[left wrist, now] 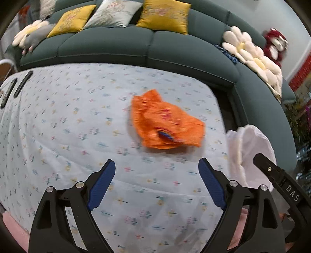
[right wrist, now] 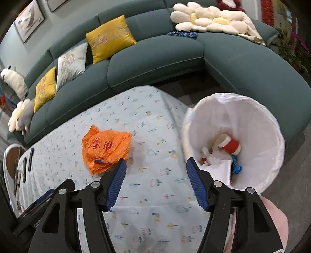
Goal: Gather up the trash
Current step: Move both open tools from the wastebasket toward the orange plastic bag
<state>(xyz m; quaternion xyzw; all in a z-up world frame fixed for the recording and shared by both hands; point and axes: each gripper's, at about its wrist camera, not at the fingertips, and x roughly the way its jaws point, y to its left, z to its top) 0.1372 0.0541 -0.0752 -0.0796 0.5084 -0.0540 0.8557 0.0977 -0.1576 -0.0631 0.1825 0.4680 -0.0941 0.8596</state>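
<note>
The orange bag [right wrist: 106, 148] looks like thin, crinkled plastic with a slight sheen and red print. The surface [left wrist: 58, 124] is covered by a matt, smooth cloth printed with small flowers, lightly creased. The bin [right wrist: 250, 109] is lined with a thin, white, translucent plastic liner; inside lie a cup [right wrist: 228, 144] that looks like paper, red and white, and crumpled white scraps. The sofa [right wrist: 155, 56] is matt, dark green woven fabric. Its yellow cushions [left wrist: 165, 14] have a satin-like sheen. Each hand-held gripper has matt black plastic arms, ribbed blue pads [left wrist: 102, 183] and shiny metal screws.
</note>
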